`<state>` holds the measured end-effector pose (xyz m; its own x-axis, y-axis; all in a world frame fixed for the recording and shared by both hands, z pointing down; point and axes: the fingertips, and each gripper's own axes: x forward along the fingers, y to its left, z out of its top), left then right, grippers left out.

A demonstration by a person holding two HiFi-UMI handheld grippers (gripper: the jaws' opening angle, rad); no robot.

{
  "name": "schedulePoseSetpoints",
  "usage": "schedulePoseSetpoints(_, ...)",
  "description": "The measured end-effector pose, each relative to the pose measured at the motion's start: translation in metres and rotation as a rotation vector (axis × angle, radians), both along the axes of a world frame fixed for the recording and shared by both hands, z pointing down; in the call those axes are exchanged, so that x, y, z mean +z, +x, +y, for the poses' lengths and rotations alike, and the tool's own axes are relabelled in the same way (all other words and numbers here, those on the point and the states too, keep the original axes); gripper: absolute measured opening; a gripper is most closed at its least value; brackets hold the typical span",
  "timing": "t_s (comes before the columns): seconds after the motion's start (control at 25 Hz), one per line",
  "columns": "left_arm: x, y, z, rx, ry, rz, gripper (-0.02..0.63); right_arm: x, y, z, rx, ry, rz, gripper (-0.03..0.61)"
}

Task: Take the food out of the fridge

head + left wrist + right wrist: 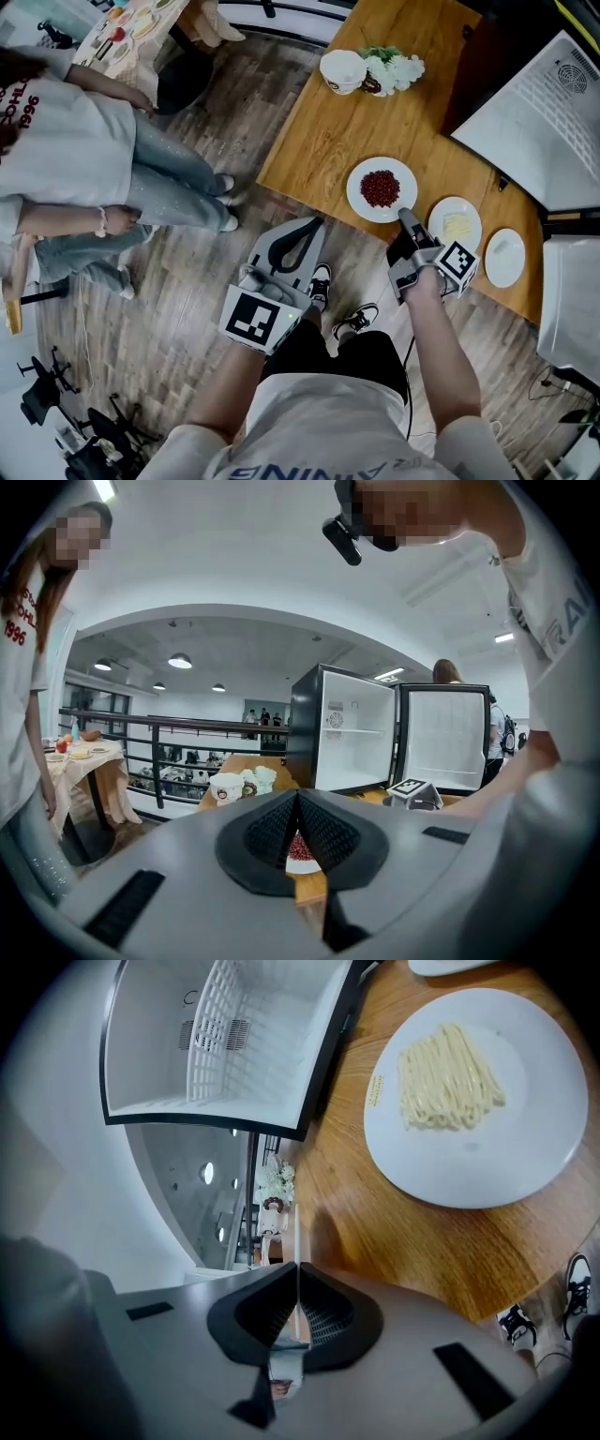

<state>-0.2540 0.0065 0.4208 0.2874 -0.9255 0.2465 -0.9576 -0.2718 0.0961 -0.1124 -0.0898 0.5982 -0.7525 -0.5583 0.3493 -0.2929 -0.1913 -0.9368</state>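
My right gripper is clenched on what looks like the rim of the white round plate of red food at the wooden table's near edge; my left gripper is clenched empty.

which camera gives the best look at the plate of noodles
The right gripper view: the noodle plate fills its upper right, strands and bare rim clear, seen from the right claw, shut on the red food plate. The head view shows the noodle plate small beside that claw. The left gripper view doesn't show it.

Red food, white plate (noodles pale yellow), table brown wood grain
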Motion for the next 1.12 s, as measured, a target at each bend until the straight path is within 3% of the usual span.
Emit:
schedulePoseSetpoints(0.64, 0.007, 0.002, -0.001, 0.016, -0.012, -0.004, 0.006, 0.025, 0.006, 0.012, -0.009, -0.035, 0.047, 0.026)
schedulePoseSetpoints(0.88, 0.007, 0.003, -0.003, 0.022, -0.015, 0.006, 0.006, 0.027, 0.005, 0.012, -0.081, 0.031, 0.126, 0.030)
schedulePoseSetpoints(1.12, 0.008, 0.001, -0.004, 0.021, -0.017, 0.015, 0.006, 0.029, -0.004, 0.017, -0.233, 0.134, 0.269, 0.111)
